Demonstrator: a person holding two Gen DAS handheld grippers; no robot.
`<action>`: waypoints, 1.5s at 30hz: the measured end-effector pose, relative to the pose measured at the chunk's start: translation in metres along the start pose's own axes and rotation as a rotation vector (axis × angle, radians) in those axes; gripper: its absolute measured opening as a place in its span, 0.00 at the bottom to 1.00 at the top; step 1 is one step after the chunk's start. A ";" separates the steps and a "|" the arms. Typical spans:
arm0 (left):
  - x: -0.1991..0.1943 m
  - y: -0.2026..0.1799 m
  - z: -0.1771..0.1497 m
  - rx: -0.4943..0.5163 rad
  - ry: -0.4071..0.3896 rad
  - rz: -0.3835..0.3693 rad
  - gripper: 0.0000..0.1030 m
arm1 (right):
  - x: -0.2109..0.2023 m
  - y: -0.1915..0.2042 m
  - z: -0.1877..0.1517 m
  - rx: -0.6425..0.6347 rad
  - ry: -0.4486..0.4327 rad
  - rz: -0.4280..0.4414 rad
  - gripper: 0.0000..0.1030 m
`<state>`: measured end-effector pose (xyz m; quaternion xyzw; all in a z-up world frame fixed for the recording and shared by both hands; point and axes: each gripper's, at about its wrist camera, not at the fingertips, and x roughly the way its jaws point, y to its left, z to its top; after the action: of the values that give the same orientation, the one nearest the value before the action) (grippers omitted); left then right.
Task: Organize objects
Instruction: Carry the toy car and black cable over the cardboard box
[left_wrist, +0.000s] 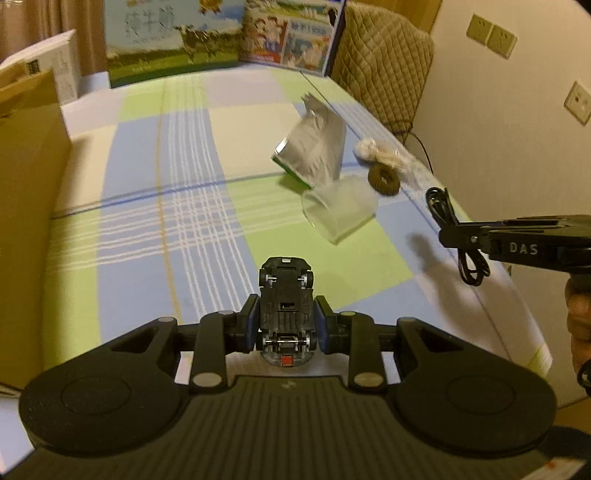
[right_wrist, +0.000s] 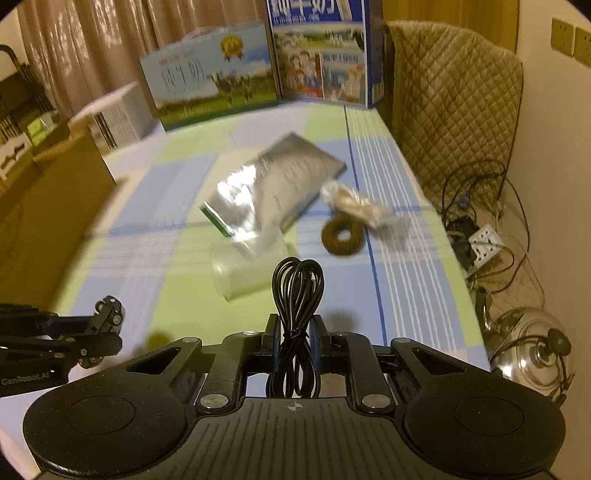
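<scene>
My left gripper (left_wrist: 286, 317) is shut on a black toy car (left_wrist: 286, 295), held underside up above the checked tablecloth (left_wrist: 166, 192). My right gripper (right_wrist: 295, 326) is shut on a coiled black cable (right_wrist: 297, 291); it also shows in the left wrist view (left_wrist: 456, 234) at the right, above the table edge. On the cloth lie a silver foil pouch (right_wrist: 273, 192), a clear plastic box (right_wrist: 247, 266), a brown ring (right_wrist: 343, 236) and a clear wrapped packet (right_wrist: 354, 205). The left gripper with the car shows at the left of the right wrist view (right_wrist: 107, 325).
A cardboard box (left_wrist: 29, 221) stands at the left table edge. Two printed cartons (right_wrist: 210, 77) stand at the far end beside a quilted cover (right_wrist: 454, 107). Off the right edge lie a power strip (right_wrist: 485, 245), tangled cords and a metal kettle (right_wrist: 532, 350).
</scene>
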<state>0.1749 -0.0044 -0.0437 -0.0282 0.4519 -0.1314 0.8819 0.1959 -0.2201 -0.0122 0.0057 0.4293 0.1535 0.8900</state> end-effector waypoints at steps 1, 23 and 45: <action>-0.006 0.001 0.001 -0.005 -0.009 0.003 0.25 | -0.006 0.004 0.003 -0.001 -0.010 0.008 0.12; -0.157 0.054 -0.005 -0.074 -0.188 0.123 0.25 | -0.081 0.164 0.021 -0.146 -0.108 0.205 0.12; -0.253 0.181 -0.023 -0.152 -0.267 0.336 0.25 | -0.059 0.311 0.041 -0.316 -0.104 0.350 0.12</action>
<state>0.0532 0.2365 0.1119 -0.0362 0.3381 0.0566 0.9387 0.1096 0.0650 0.1025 -0.0514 0.3462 0.3700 0.8606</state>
